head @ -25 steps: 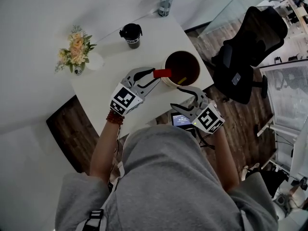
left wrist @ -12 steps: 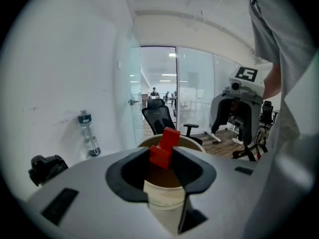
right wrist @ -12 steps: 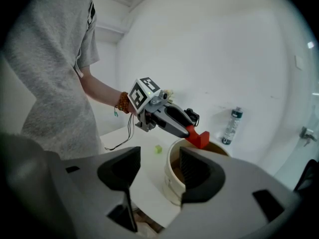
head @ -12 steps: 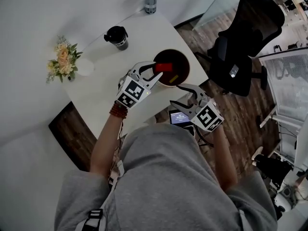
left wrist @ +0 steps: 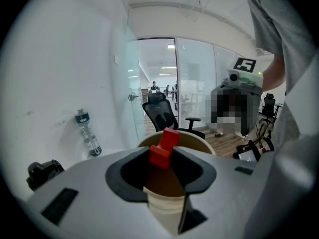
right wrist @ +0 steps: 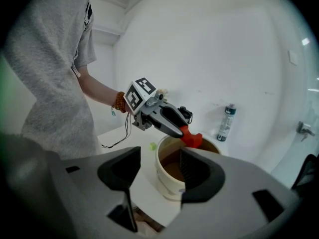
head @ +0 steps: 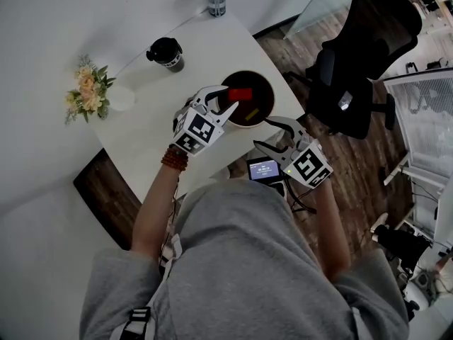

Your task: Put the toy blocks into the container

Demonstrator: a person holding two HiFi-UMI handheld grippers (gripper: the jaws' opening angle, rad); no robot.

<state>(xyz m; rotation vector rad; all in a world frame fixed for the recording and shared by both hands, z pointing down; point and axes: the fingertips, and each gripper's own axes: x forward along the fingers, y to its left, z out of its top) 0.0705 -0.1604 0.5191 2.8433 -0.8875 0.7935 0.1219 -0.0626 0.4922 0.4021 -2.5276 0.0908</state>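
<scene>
Since the earlier frame we've carried the red stepped toy block [head: 241,94], clamped in our left gripper [head: 236,99], over the round cream container [head: 249,124] at the right edge of the white table [head: 148,105]. Bare tabletop lies upper left. Our empty right gripper [head: 265,134], jaws wide though just narrowed slightly, hovers lower right.

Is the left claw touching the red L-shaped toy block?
Touching. The left gripper view shows the left claw pinching the red L-shaped toy block between its tips.

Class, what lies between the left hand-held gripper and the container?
A red toy block, clamped in the jaws of the left hand-held gripper, just above the open mouth of the container. The left gripper view shows it best.
</scene>
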